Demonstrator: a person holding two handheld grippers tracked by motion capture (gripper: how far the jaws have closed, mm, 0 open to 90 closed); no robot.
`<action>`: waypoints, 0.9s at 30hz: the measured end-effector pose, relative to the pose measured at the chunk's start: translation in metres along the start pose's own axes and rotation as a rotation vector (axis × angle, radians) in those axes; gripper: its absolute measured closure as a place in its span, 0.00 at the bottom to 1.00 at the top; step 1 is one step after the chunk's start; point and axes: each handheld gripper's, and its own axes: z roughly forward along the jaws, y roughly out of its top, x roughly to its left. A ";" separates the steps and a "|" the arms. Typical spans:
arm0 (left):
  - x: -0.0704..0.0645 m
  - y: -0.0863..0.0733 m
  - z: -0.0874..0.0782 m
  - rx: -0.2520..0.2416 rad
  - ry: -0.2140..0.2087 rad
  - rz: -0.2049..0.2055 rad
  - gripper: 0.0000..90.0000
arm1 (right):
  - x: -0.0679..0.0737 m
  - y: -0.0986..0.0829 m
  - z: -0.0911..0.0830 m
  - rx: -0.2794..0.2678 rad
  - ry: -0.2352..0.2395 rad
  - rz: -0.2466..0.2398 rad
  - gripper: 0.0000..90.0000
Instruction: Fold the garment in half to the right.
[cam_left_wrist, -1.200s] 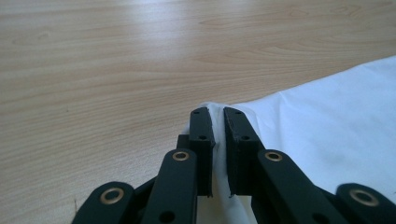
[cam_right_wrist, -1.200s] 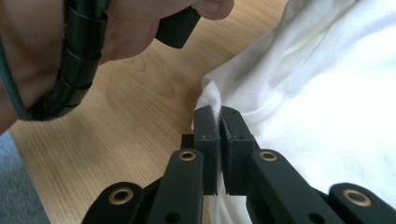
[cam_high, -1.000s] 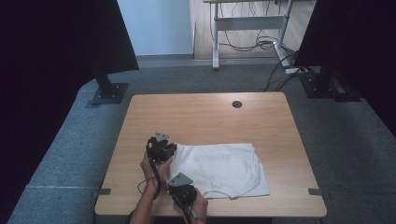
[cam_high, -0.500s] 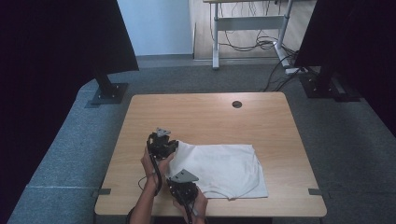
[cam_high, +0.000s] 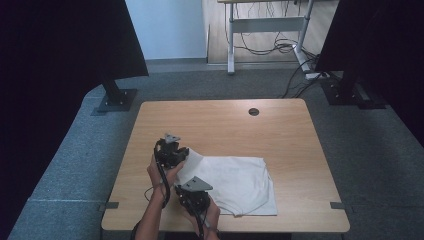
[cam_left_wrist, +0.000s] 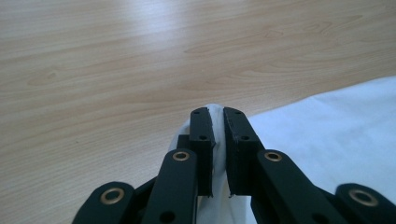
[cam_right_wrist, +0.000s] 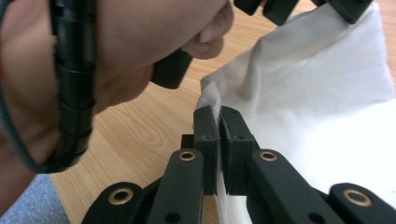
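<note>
The wooden table (cam_high: 220, 125) carried a white garment (cam_high: 235, 182) lying flat on its near half, toward the person's edge and well apart from the round cable hole (cam_high: 254, 111) at the far side. Compared with a second earlier, the garment's left edge had been raised off the table and drawn slightly inward, suggesting the start of a fold toward the garment's middle. The left gripper (cam_left_wrist: 218, 122), at the garment's far-left corner, had its jaws closed to a narrow slit on a pinch of cloth; the right gripper (cam_right_wrist: 219, 122), at the near-left corner, was likewise clamped on the hem. In the right gripper view the person's left hand (cam_right_wrist: 116, 60) blocked the table beyond the garment. In the high view both grippers' jaws lay hidden beneath their bodies, and the garment's neckline was too small to make out.
</note>
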 end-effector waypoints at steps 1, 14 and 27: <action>-0.001 -0.001 0.000 0.002 -0.001 0.002 0.91 | -0.002 -0.001 -0.001 0.001 -0.001 0.004 0.96; -0.014 -0.010 -0.006 -0.007 -0.021 -0.012 0.91 | -0.012 -0.011 -0.021 -0.012 -0.033 0.000 0.96; -0.014 -0.009 -0.008 -0.017 -0.030 -0.019 0.91 | -0.012 -0.012 -0.022 -0.025 -0.006 0.010 0.96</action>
